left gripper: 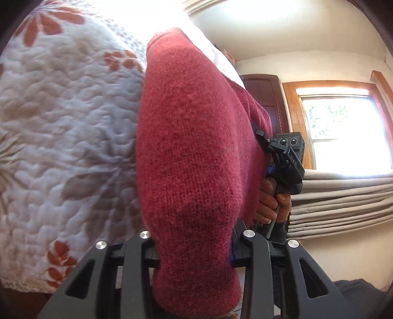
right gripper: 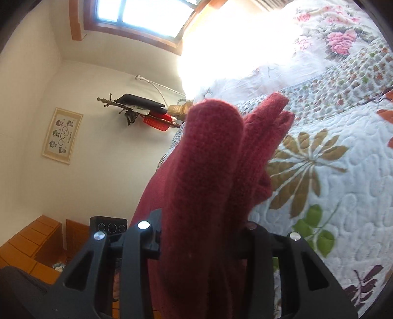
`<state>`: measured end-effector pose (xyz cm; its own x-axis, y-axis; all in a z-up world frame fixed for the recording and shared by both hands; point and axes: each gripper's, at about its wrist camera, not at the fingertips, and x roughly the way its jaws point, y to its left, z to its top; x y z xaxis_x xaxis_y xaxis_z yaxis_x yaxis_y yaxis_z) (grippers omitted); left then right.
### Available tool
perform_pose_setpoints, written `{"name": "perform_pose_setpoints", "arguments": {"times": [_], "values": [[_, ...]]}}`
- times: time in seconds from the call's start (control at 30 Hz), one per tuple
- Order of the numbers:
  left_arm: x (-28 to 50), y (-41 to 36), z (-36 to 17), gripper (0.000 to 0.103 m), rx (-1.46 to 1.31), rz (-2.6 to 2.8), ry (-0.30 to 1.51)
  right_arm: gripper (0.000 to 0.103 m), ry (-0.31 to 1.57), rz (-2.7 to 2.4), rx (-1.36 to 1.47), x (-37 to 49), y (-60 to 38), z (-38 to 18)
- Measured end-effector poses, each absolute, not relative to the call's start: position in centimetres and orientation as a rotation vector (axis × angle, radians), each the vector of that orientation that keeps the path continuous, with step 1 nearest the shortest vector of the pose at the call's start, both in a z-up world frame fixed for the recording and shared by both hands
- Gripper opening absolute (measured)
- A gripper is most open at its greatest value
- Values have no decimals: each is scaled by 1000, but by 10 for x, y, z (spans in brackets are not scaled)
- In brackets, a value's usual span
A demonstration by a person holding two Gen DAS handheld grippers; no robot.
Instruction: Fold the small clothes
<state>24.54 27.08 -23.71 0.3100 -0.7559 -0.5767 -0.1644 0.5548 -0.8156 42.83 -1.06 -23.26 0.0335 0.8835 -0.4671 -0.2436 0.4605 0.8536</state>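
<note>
The left gripper [left gripper: 195, 247] is pinching a red knit sweater [left gripper: 194, 152], with one black finger on each side of the wool. The sweater fills the middle of the left wrist view and runs from 6 o'clock up to 12 o'clock. At 9 o'clock from it lies a white quilt [left gripper: 61, 127] with orange leaves. At 3 o'clock a hand [left gripper: 270, 203] holds the other black tool — its camera box sits just above the fingers. Past that, at 3 o'clock, is a bright window [left gripper: 343, 132] with a wood frame, and folded blinds [left gripper: 343, 203] hang below it. The right gripper [right gripper: 201, 243] is pinching the same red knit sweater [right gripper: 206, 171] too, with thick folds of wool squeezed between its fingers. In the right wrist view the sweater rises from 6 o'clock to the middle, held up off the bed, and its far end points toward 1 o'clock. The flower quilt [right gripper: 331, 171] covers the bed from 1 o'clock to 5 o'clock. At 9 o'clock a small framed picture [right gripper: 61, 136] hangs on the wall — a window [right gripper: 137, 14] is at 11 o'clock.
</note>
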Motion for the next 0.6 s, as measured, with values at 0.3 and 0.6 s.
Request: {"name": "perform_pose_setpoints", "arguments": {"times": [0.3,0.6], "values": [[201,314,-318,67,-997,-275,1338,78,1369,829,497,382,64,-264],[177,333,-216,74,-711,-243,1064,65,1234,690,441,376,20,-208]]}}
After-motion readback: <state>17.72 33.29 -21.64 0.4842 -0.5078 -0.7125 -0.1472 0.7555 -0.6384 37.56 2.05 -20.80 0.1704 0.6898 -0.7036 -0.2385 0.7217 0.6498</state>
